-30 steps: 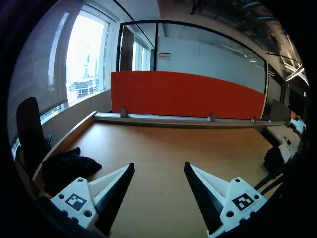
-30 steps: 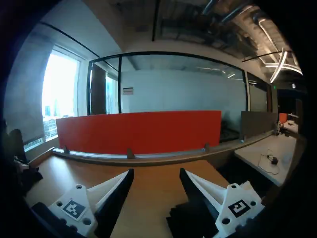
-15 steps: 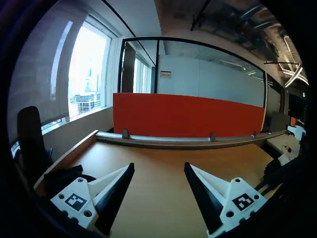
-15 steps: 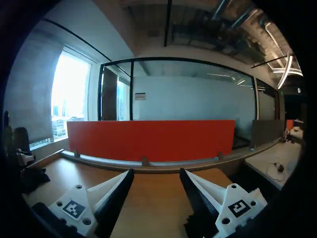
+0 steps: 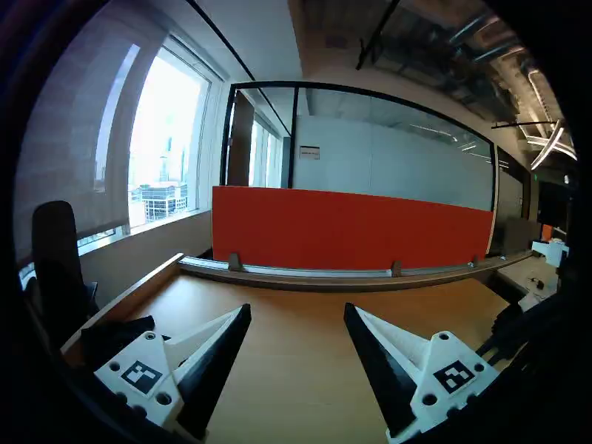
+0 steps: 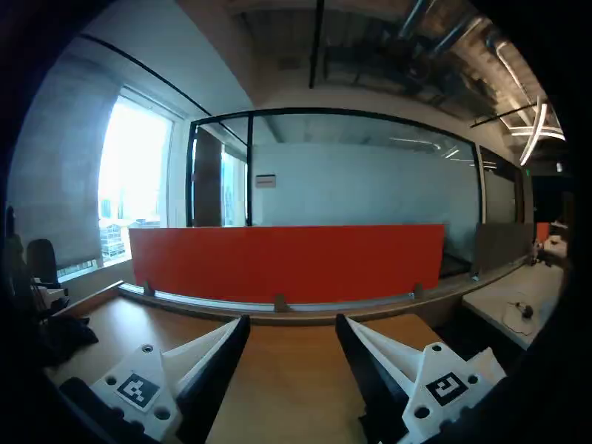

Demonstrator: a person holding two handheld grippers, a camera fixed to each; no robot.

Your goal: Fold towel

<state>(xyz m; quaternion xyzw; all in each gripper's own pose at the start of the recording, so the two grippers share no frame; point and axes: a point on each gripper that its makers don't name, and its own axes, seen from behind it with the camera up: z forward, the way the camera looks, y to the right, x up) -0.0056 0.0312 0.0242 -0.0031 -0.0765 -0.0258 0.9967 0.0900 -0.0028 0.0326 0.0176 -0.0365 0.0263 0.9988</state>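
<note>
Hovering over tan wooden desk [image 5: 296, 370], left gripper [image 5: 296, 309] and right gripper [image 6: 291, 320] gape empty; dark crumpled cloth [image 5: 111, 337], possibly towel, left.

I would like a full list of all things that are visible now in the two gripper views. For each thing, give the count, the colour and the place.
towel: one, dark, crumpled at the wooden desk's left edge
wooden desk: one, light brown, under both tongs
divider panel: one, orange-red, upright along the wooden desk's far edge
chair: one, black, left of the wooden desk
window: one, bright, on the left wall
white desk: one, white, to the right, with a small cable on it
left tongs: one, white with black fingers, open, over the wooden desk
right tongs: one, same colours, open, over the wooden desk
</note>
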